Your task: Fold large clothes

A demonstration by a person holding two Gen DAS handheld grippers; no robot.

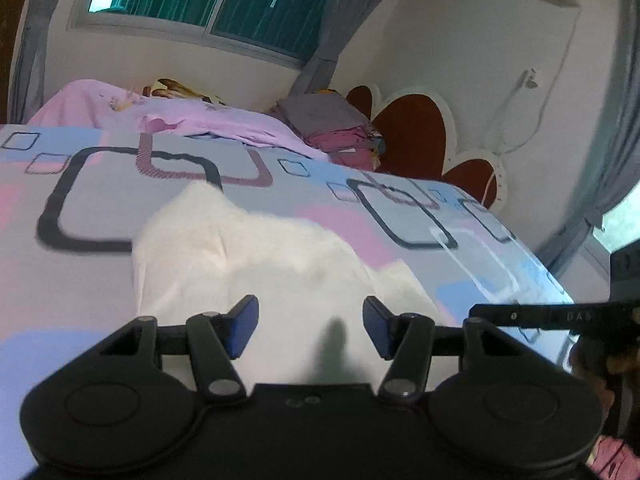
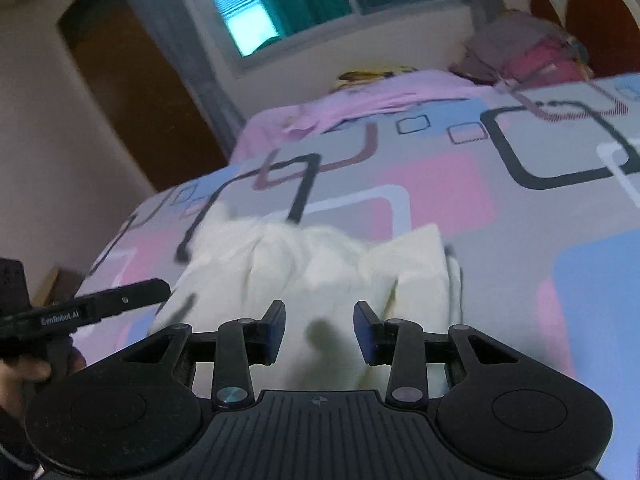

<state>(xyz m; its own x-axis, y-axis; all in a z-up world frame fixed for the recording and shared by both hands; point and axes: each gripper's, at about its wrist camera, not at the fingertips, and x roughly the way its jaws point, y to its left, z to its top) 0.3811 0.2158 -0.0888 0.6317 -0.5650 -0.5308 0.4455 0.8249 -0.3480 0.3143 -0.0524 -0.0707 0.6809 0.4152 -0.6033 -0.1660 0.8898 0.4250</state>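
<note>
White garment lies bunched on the patterned bedspread, partly gathered into ridges, directly ahead of both tools. Left gripper and right gripper both hover over the cloth with jaws parted and nothing visibly pinched between the blue pads; both released. Risk, as judged: a grab from here may catch several layers or only a ridge top, dragging the bundle crooked instead of folding cleanly; the two tools sit close and could knock together. Pink sheet and stacked folded clothes lie well apart toward the headboard; nothing blocks the garment.
</note>
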